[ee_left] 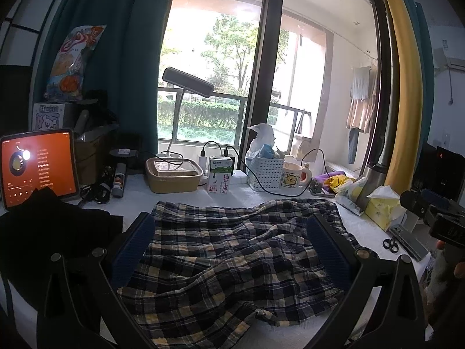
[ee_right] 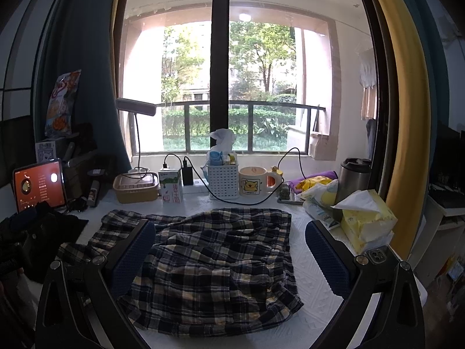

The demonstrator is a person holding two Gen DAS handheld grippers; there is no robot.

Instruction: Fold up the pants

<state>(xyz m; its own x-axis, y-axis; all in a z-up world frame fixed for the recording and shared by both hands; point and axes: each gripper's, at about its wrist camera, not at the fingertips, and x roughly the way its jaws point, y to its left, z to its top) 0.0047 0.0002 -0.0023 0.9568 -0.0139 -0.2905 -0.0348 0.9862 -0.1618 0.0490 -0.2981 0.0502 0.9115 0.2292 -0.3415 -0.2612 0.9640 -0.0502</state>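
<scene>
Dark plaid pants (ee_left: 232, 250) lie crumpled on the white table, spread wide; they also show in the right wrist view (ee_right: 209, 256). My left gripper (ee_left: 232, 232) is open above the pants, its blue-padded fingers (ee_left: 133, 247) spread to either side, holding nothing. My right gripper (ee_right: 229, 244) is open too, above the right part of the pants, with its right finger (ee_right: 328, 258) over bare table. The right gripper's body shows at the right edge of the left wrist view (ee_left: 436, 212).
A black cloth (ee_left: 49, 226) and an orange-screened tablet (ee_left: 37, 168) are at left. Along the back stand a lunch box (ee_left: 173, 177), milk carton (ee_left: 219, 176), white basket (ee_left: 264, 171) and mug (ee_left: 293, 176). A tissue pack (ee_right: 366, 221), phone (ee_right: 377, 254) and scissors (ee_left: 391, 244) are at right.
</scene>
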